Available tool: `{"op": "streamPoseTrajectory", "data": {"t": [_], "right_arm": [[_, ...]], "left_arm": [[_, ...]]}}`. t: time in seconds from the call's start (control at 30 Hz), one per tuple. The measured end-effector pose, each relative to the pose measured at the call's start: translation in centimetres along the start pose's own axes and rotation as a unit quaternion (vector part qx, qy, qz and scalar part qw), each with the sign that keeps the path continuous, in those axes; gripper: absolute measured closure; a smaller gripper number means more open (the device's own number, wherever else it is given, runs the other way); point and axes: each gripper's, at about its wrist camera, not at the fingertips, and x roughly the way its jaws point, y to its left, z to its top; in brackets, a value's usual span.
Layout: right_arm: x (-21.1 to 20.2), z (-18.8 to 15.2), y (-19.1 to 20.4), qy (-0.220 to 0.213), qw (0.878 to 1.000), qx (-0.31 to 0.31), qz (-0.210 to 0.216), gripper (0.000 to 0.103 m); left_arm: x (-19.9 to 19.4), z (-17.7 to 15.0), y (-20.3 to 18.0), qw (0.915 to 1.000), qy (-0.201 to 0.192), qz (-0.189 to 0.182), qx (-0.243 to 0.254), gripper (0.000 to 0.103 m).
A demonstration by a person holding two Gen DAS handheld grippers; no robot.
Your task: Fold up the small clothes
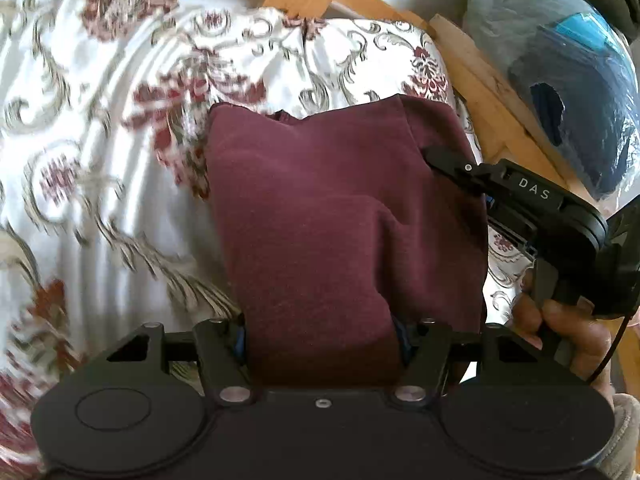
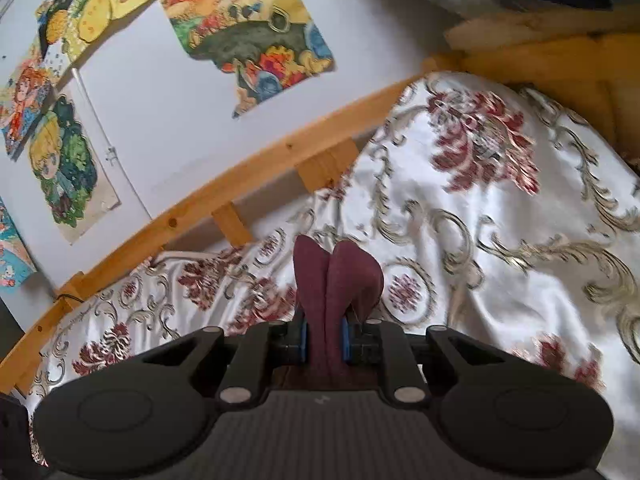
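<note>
One maroon garment (image 1: 336, 216) pinched by two grippers: left gripper (image 1: 322, 340); right gripper (image 2: 324, 340); one floral bedspread (image 2: 500, 240) beneath.

right hand-held gripper (image 2: 324, 340) pinching maroon cloth (image 2: 336, 276), floral bedspread (image 2: 500, 208)

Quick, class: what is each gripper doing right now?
Left gripper: closed on the maroon garment.
Right gripper: pinching a fold of the same garment.

**Surroundings: bed, wall and stored items**

A white bedspread (image 2: 500, 216) with maroon flowers and grey scrollwork covers the bed. A pale wooden bed rail (image 2: 224, 184) runs along its far edge. Above the rail, colourful cartoon pictures (image 2: 256, 28) hang on the white wall (image 2: 160, 120). Beyond the bedspread's corner sits a clear plastic bag of blue fabric (image 1: 560, 80).
</note>
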Motion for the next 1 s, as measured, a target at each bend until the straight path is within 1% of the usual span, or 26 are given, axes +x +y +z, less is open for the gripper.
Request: {"op": "streamPoseTrajectory", "data": {"t": [0.2, 0.27, 0.33, 0.4, 0.47, 0.53, 0.6, 0.7, 0.83, 0.93, 1.0], "right_arm": [[0.9, 0.6, 3.3, -0.037, 0.998, -0.047, 0.031, 0.085], [1.4, 0.6, 4.3, -0.048, 0.996, -0.061, 0.045, 0.085], [2.1, 0.3, 5.0, -0.049, 0.994, -0.078, 0.053, 0.085], [2.9, -0.4, 5.2, -0.040, 0.993, -0.094, 0.058, 0.085], [3.8, -1.3, 4.9, -0.018, 0.993, -0.103, 0.049, 0.085], [4.8, -2.2, 4.2, 0.012, 0.994, -0.099, 0.035, 0.085], [5.5, -2.9, 3.5, 0.034, 0.995, -0.095, 0.006, 0.085], [6.0, -3.0, 2.1, 0.054, 0.997, -0.061, -0.017, 0.085], [6.6, -3.3, 0.3, 0.076, 0.996, -0.018, -0.031, 0.083], [7.0, -3.6, -0.8, 0.083, 0.996, -0.004, -0.038, 0.080], [7.2, -3.7, -1.1, 0.083, 0.996, -0.003, -0.041, 0.079]], "left_arm": [[-2.0, 1.7, 0.4, 0.9986, -0.030, 0.027, 0.035, 0.039], [-2.6, 1.9, 0.5, 0.9967, -0.046, 0.041, 0.054, 0.039], [-2.9, 2.0, 0.9, 0.9937, -0.059, 0.061, 0.073, 0.038], [-2.6, 1.5, 1.8, 0.9920, -0.066, 0.074, 0.078, 0.038], [-1.7, 0.8, 3.0, 0.9928, -0.064, 0.077, 0.065, 0.038], [-0.5, 0.1, 4.1, 0.9953, -0.046, 0.074, 0.042, 0.038], [0.5, -0.5, 4.4, 0.9961, -0.037, 0.072, 0.034, 0.038], [0.5, -0.3, 3.9, 0.9959, -0.036, 0.072, 0.042, 0.038], [0.2, -0.1, 4.8, 0.9983, -0.027, 0.050, 0.013, 0.037], [0.5, -0.1, 5.0, 0.9986, -0.022, 0.047, -0.001, 0.035], [0.6, -0.1, 5.0, 0.9986, -0.022, 0.048, -0.001, 0.034]]}}
